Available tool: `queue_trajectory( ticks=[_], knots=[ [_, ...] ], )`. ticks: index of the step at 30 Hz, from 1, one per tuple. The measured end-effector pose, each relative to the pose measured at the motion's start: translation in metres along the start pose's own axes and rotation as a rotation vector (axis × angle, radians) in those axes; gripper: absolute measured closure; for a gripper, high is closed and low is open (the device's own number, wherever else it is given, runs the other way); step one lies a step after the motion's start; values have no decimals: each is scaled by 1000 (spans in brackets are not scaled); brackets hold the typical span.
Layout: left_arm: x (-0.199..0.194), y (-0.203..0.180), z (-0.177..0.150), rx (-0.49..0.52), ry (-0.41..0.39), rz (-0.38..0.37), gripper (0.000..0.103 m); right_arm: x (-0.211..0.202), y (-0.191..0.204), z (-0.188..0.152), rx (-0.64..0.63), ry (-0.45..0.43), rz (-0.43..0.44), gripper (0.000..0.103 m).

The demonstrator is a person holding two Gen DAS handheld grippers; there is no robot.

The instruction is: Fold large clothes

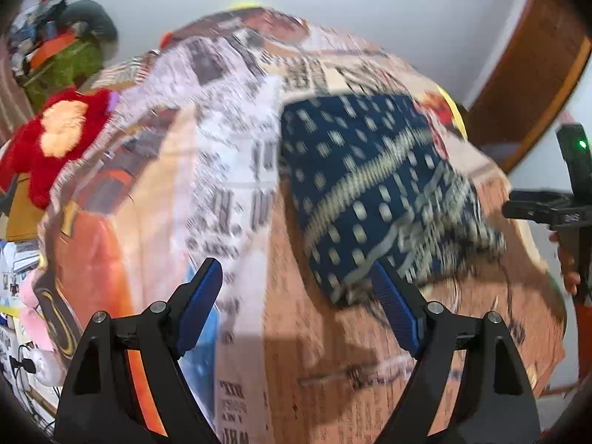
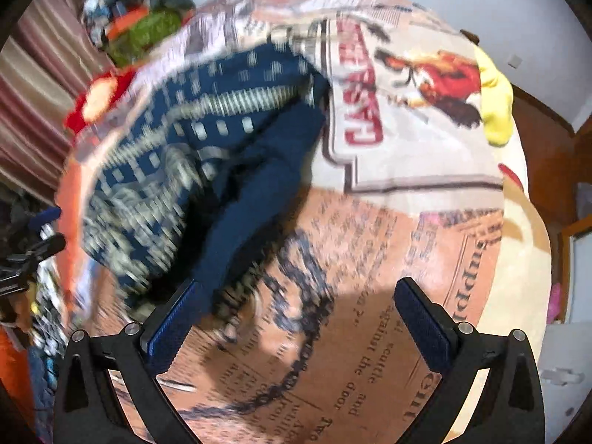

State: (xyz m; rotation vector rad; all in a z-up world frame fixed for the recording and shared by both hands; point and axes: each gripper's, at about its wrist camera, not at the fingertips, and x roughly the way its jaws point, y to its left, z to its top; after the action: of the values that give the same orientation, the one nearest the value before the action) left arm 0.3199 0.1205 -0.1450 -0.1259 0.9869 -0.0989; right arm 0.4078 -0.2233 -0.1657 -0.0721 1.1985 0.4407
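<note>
A navy garment [image 1: 373,188] with cream dots and zigzag bands lies folded into a thick bundle on a bed covered by a newspaper-print sheet [image 1: 229,170]. My left gripper [image 1: 299,303] is open above the sheet, its right finger beside the bundle's near corner, nothing between the pads. In the right wrist view the same garment [image 2: 192,155] lies to the upper left, with plain navy folds [image 2: 251,185] trailing toward me. My right gripper [image 2: 299,318] is open over the sheet [image 2: 370,296], its left finger next to the garment's edge. Both views are blurred.
A red and orange plush [image 1: 55,137] and a green pile with clutter [image 1: 63,70] lie at the bed's far left. A yellow plush [image 2: 495,100] rests at the far right. A wooden frame [image 1: 525,85] stands right of the bed. The other gripper's black body [image 1: 555,207] shows at right.
</note>
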Motion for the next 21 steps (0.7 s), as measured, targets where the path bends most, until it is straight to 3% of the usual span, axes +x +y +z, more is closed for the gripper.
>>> queue_trajectory(
  ticks=[5, 9, 15, 18, 21],
  knots=[
    [6, 11, 32, -62, -32, -6, 20, -16, 0, 31, 119, -75, 143, 0],
    [33, 17, 51, -135, 20, -94, 20, 8, 24, 62, 128, -67, 156, 0],
    [83, 8, 60, -157, 129, -203, 20, 72, 18, 80, 215, 64, 215, 0],
    [104, 7, 60, -182, 175, -263, 20, 94, 19, 84, 210, 99, 206, 0],
    [122, 5, 60, -202, 203, -315, 20, 108, 22, 88, 203, 130, 256, 0]
  ],
)
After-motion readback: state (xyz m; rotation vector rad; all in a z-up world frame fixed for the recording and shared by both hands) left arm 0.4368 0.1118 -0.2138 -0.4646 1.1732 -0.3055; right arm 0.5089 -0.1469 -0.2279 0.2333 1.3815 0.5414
